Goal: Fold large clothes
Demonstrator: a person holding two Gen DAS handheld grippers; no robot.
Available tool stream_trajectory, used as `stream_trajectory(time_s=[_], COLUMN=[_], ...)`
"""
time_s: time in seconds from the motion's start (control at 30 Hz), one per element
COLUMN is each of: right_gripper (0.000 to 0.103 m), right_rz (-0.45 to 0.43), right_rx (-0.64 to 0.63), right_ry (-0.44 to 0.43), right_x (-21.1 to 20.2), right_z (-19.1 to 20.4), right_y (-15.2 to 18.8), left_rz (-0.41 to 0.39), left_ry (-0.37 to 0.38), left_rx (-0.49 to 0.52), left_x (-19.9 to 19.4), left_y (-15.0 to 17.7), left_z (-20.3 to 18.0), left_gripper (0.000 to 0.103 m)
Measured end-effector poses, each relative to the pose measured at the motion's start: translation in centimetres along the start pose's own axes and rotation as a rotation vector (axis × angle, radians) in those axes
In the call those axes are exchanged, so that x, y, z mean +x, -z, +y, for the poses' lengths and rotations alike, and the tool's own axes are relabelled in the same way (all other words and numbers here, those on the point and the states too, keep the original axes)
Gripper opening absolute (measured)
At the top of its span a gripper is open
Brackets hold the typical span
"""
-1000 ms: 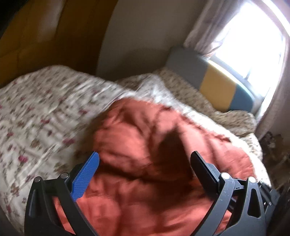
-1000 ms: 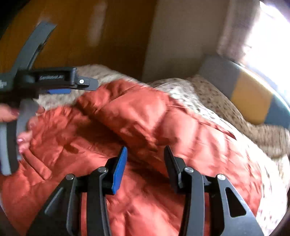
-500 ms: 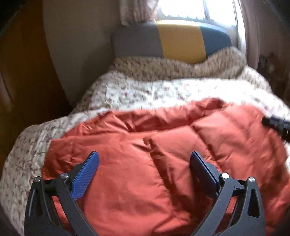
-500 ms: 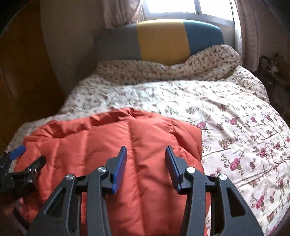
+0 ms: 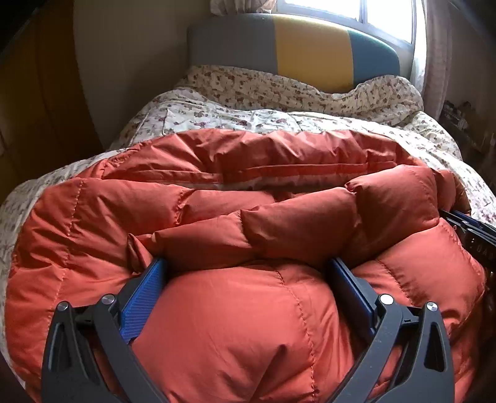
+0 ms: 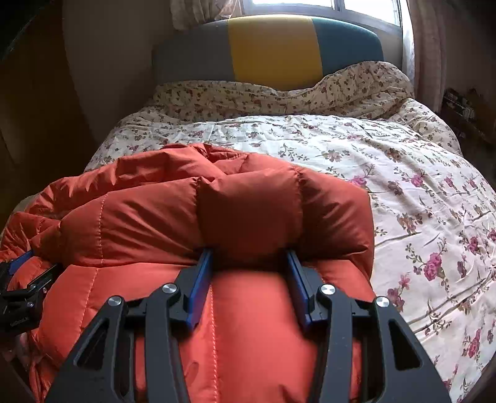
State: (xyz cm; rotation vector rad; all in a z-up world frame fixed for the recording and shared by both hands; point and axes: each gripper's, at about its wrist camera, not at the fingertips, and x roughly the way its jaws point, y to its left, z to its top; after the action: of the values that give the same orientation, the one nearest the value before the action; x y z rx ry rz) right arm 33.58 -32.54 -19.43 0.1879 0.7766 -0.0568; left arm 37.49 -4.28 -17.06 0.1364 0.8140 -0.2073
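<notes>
A puffy orange quilted down jacket [image 5: 217, 192] lies bunched on the near end of the bed; it also fills the lower left of the right wrist view [image 6: 148, 223]. My left gripper [image 5: 248, 263] has its jaws wide apart, pushed under a thick fold, with jacket padding bulging between the fingers. My right gripper [image 6: 249, 252] has its jaws half apart around a padded roll at the jacket's right end. The fingertips of both are hidden in the fabric. The right gripper shows at the right edge of the left wrist view [image 5: 474, 229], the left gripper at the left edge of the right wrist view [image 6: 21, 294].
The bed has a floral duvet [image 6: 387, 173], rumpled near the grey, yellow and teal headboard [image 6: 272, 46]. A bright window [image 6: 310, 4] with curtains is behind it. A wall and wooden furniture [image 5: 28, 108] stand left. Clutter [image 6: 465, 108] sits at the right.
Both grippers have swung to face the headboard, dropped down and pushed forward into the jacket's near folds. Their jaw openings look the same as before. The jacket is now bunched closer to me.
</notes>
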Motion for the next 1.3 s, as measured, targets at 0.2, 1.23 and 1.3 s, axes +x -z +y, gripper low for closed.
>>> stream_trajectory(time_s=[0.2, 1.23, 1.3], right_gripper=[0.046, 0.058, 0.059], right_rz=[0.008, 0.067, 0.069], right_rx=[-0.002, 0.176, 0.180], right_ry=[0.000, -0.109, -0.129], right_x=[0.2, -2.4, -5.8], right_z=[0.0, -4.8, -5.0], right_y=[0.0, -3.2, -2.8], left_rz=[0.010, 0.078, 0.061], left_ry=[-0.011, -0.090, -0.078], left_rx=[0.008, -0.009, -0.021], left_x=[0.2, 0.4, -2.1], left_y=[-0.1, -1.7, -1.2], left_z=[-0.2, 3.4, 3.7], left_gripper=[0.100, 0.100, 0.100])
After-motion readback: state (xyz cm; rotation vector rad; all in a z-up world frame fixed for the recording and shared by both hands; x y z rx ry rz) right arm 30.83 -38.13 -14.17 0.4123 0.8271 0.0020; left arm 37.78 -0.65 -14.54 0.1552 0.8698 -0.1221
